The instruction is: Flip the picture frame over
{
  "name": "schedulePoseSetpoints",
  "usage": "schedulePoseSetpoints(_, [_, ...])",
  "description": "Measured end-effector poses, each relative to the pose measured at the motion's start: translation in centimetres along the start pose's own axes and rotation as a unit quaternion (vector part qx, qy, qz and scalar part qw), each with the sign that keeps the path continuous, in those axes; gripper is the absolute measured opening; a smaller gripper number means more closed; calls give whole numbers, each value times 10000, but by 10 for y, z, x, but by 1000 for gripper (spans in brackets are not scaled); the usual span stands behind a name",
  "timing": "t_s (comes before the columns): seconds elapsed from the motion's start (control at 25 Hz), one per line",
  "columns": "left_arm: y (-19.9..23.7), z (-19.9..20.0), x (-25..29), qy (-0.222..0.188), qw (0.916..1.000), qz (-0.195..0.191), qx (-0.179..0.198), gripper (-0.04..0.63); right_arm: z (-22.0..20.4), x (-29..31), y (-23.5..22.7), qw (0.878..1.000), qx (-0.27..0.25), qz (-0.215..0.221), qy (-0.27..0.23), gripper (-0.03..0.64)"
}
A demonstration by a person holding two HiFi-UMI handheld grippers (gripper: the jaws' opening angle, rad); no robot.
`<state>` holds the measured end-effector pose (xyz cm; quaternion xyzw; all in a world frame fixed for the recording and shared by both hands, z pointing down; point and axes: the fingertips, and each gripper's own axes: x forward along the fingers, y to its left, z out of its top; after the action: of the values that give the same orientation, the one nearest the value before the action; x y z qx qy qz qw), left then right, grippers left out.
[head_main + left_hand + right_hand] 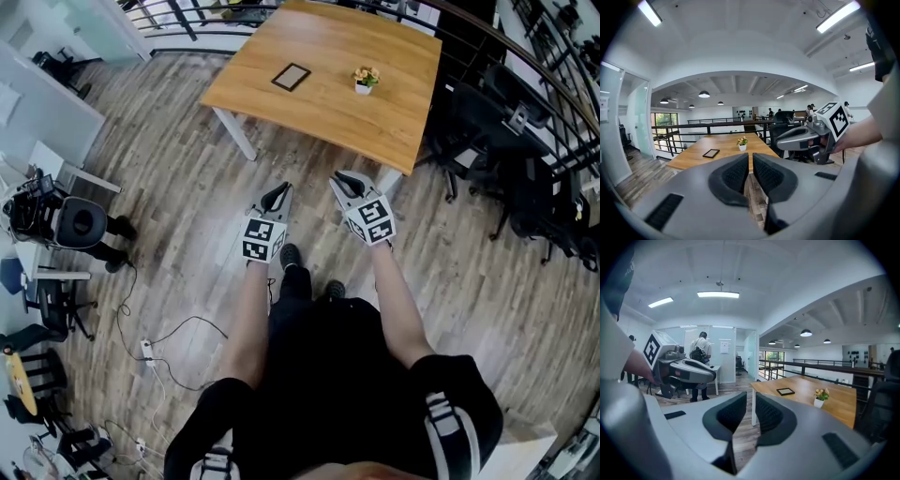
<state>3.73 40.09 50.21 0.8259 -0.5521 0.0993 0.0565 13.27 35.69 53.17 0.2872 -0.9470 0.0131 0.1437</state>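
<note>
Picture frame (291,77) is lying flat on the wooden table (319,112), on the far half and left of the table's middle. It's a small rectangle with a thin dark border. The centre reads brownish from the head view and dark from both gripper views, so we can't tell which face is up. Nothing is touching it.

A small white pot (364,88) stands on the table just right of the frame, apart from it, with yellow-orange flowers (366,74) in it. It's the only container we see.

Dark office chairs (473,112) crowd the table's right side. A black railing (178,19) runs past the table's far edge. The white table legs (234,133) show under the near edge.

Both grippers are well short of the table, over the plank floor (178,169), side by side and pointing at the near edge. A strip of that floor lies between them and the table.

Left gripper (281,190): pads pressed together with only a hairline slit, holding nothing. Right gripper (347,180): jaws slightly ajar with a narrow gap, holding nothing.

Far left of the table, cables (155,349) trail across the floor. In the right gripper view, a person (699,357) stands at a white desk (710,369) left of the table.
</note>
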Motion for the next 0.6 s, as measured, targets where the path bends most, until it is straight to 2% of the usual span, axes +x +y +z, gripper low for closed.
schedulePoseSetpoints(0.12, [-2, -3, 1, 10, 10000, 38, -7, 28, -5, 0, 0, 10000, 7, 10, 52, 103])
schedulePoseSetpoints(0.28, [0, -4, -2, 46, 10000, 73, 26, 28, -4, 0, 2, 9996, 268, 121, 19, 162])
schedulePoseSetpoints(0.6, [10, -7, -4, 45, 9998, 182, -92, 41, -8, 5, 5, 9993, 333, 149, 2, 232])
